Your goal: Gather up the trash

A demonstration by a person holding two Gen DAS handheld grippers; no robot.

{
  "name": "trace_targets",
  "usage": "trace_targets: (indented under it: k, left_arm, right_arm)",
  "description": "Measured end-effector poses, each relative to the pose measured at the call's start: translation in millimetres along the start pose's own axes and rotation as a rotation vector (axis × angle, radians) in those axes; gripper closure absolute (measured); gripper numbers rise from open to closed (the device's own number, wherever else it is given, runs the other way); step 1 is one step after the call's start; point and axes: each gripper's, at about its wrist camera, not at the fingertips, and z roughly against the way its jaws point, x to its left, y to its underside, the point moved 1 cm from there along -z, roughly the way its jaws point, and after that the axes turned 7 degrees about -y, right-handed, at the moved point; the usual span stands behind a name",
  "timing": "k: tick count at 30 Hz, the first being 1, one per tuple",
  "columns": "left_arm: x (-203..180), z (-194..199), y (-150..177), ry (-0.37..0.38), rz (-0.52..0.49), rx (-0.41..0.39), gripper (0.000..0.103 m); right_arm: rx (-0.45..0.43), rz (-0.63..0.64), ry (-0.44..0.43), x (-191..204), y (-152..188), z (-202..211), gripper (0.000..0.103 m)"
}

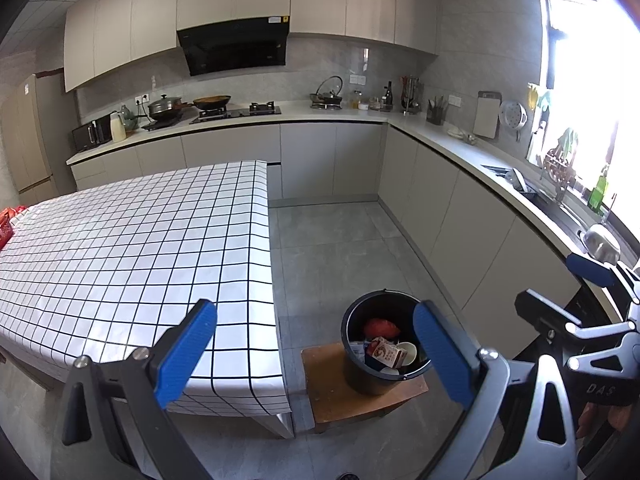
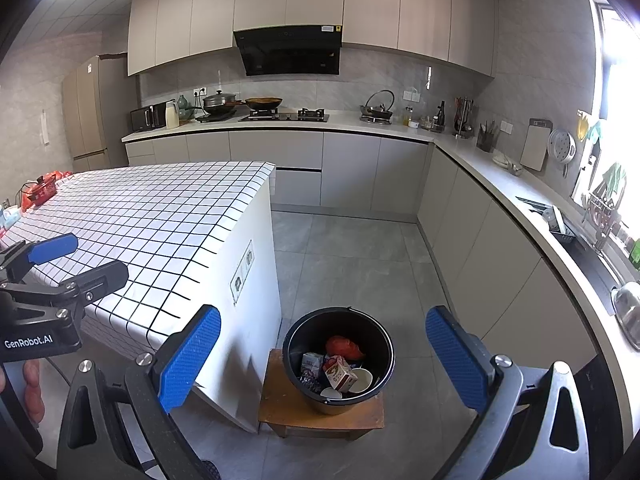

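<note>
Now, my table (image 2: 168, 216) under its checked cloth is bare along the near edge and corner, so the trash I am collecting already sits in the black bucket (image 2: 338, 354), which stands on the small wooden stool (image 2: 320, 412) just beside the table's end. I judge the bucket stiff-walled plastic and light with this load; the rim is where I would take hold, since any handle is too hard to make out. Inside lie a red crumpled bag (image 2: 344, 347), soft and slippery by the look, a small carton (image 2: 340, 374) with red printing too small to read, light and easily crushed, and white paper cups (image 2: 362, 380) that would buckle under a hard pinch. My left tongs (image 1: 316, 352) and right tongs (image 2: 324, 354) both stand spread wide, grasping nothing. On the tool bodies I read "GenRobot.AI" and "DAS".
</note>
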Motion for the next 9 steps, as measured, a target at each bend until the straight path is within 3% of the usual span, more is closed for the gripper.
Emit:
trace_targets:
  k: [9]
  left_arm:
    - [5.3,-0.5,-0.8,0.034,0.02,-0.01,0.004]
  right_arm:
    - [-0.005,-0.004,0.01,-1.7,-0.4,0.9,0.0]
